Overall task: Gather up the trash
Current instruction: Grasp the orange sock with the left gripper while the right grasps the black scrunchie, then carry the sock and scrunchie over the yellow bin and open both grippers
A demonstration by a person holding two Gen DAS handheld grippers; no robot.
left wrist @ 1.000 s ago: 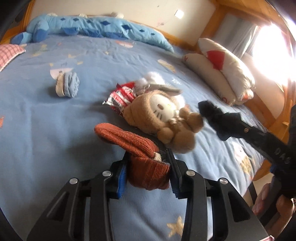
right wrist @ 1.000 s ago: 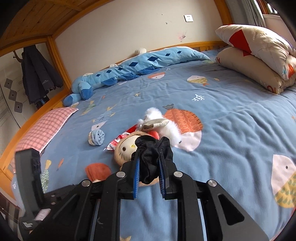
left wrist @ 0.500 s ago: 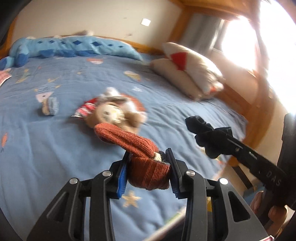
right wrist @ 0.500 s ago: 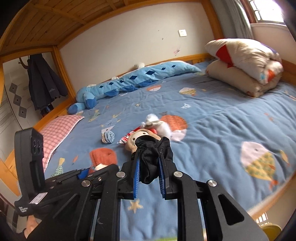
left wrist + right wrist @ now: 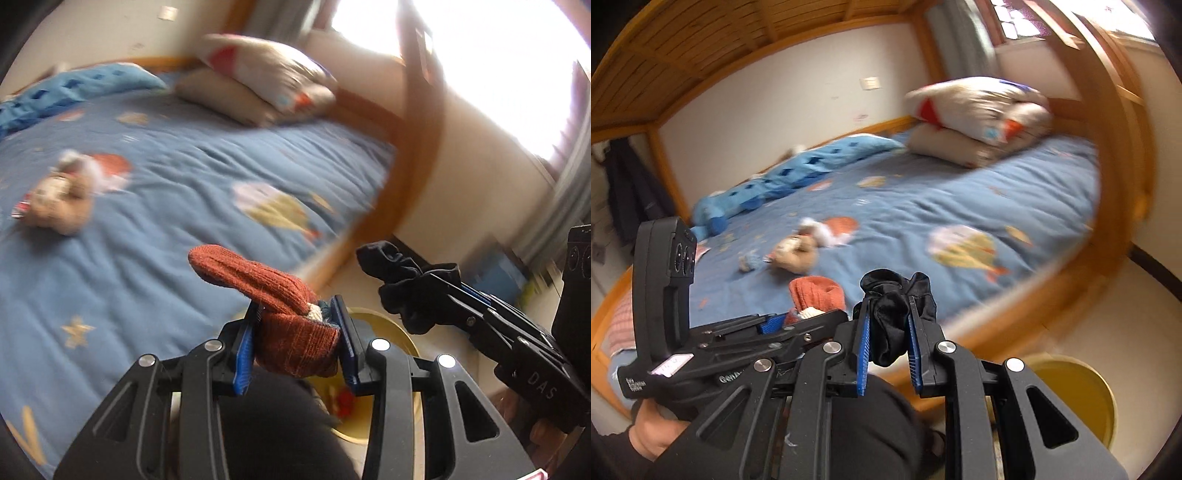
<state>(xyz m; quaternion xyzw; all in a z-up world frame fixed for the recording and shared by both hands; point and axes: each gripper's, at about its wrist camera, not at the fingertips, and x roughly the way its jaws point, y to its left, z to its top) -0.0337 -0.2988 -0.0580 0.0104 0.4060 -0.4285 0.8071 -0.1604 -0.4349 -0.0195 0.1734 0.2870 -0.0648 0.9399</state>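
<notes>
Big blue bed (image 5: 960, 206) fills the upper part of both views, wooden frame curving round its edge, and everything that matters now sits off its near side. Down on the floor there's the yellow bin (image 5: 1075, 391), round and open-topped; in the left wrist view the same yellow bin (image 5: 391, 332) lies directly beneath and just beyond the left hand-held gripper (image 5: 297, 345), with something small and red inside it. What else it holds I can't tell, the gripper body covers most of it.

Left hand-held gripper is clamped on a rust-orange sock (image 5: 266, 284), cuff pinched between the blue pads, toe poking up and away to the left. Right hand-held gripper (image 5: 888, 345) is pinched tight on a bunched black sock (image 5: 894, 317), hanging downward between the jaws.

Judging by position, the left one is nearer the bin, practically over it; from the right, the bin lies below and off to the right side.

Back on the bed, well away: a brown plush toy (image 5: 796, 251) and a small rolled blue sock (image 5: 750, 260) beside it.
</notes>
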